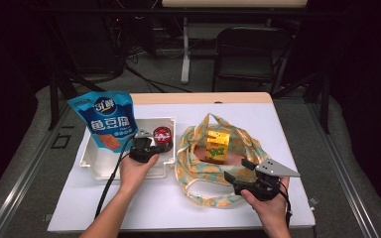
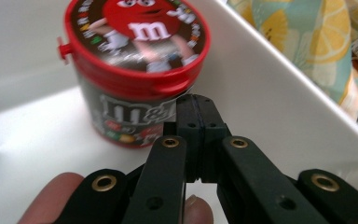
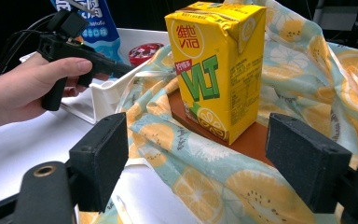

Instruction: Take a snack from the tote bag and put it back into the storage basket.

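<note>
A red-lidded M&M's tub (image 1: 162,135) (image 2: 137,70) stands in a white tray (image 1: 124,171). My left gripper (image 1: 150,142) (image 2: 196,112) is shut with nothing in it, its tips right at the tub's lower side. A yellow Vita lemon tea carton (image 1: 217,146) (image 3: 219,70) stands upright inside a lemon-print cloth bag (image 1: 198,193) (image 3: 223,186). My right gripper (image 1: 238,170) (image 3: 205,158) is open at the bag's near right edge, pointing at the carton and apart from it.
A blue snack pouch (image 1: 104,119) (image 3: 93,18) stands at the tray's far left. The tray's right wall (image 2: 270,93) lies against the cloth bag. Bare white table surface (image 1: 163,208) runs along the near edge. A black chair (image 1: 250,54) stands beyond the table.
</note>
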`<state>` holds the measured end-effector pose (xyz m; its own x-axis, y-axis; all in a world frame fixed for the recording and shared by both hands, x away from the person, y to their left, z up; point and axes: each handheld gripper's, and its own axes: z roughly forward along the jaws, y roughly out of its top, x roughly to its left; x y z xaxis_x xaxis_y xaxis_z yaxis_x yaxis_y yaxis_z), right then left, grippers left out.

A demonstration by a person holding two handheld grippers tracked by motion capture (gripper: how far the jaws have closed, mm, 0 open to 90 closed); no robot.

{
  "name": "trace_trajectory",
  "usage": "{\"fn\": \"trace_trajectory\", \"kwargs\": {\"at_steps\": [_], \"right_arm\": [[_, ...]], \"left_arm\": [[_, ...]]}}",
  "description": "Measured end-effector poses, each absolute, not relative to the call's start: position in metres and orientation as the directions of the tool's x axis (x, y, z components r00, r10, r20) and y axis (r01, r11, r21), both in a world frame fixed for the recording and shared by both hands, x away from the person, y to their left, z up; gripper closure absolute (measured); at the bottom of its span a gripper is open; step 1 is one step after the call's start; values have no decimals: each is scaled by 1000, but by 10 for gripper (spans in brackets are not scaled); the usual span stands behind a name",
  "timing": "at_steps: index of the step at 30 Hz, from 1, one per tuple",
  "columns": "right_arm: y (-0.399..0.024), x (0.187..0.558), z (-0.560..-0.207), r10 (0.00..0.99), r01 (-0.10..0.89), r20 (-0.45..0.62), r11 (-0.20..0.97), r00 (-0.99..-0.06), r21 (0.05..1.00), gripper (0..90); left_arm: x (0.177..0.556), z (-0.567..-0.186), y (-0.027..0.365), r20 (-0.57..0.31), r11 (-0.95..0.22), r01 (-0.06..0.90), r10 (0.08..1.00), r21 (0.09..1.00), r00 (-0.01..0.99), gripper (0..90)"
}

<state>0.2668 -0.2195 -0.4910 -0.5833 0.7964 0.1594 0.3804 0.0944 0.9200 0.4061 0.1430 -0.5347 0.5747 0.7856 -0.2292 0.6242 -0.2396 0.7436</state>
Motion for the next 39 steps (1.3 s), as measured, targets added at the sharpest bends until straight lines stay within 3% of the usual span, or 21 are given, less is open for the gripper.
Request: {"fn": "trace_trajectory", "kwargs": {"at_steps": [8, 14, 17, 30, 39], "right_arm": [[-220, 267, -491, 797, 378, 159, 93, -583, 921, 216], [-221, 267, -492, 800, 381, 164, 87, -577, 920, 217], [-219, 267, -491, 797, 378, 157, 95, -583, 921, 217], [-218, 267, -491, 791, 379, 164, 91, -589, 921, 241], [-218, 266, -490, 794, 378, 162, 90, -586, 921, 242]], "left_arm": [[405, -533, 137, -241, -234, 620, 776, 749, 583, 894], [395, -527, 156, -204, -247, 604, 790, 758, 578, 900], [397, -529, 164, -230, -219, 621, 796, 753, 559, 900], [411, -536, 150, -296, -165, 642, 784, 749, 546, 900], [418, -535, 138, -284, -162, 633, 791, 757, 542, 900]]}}
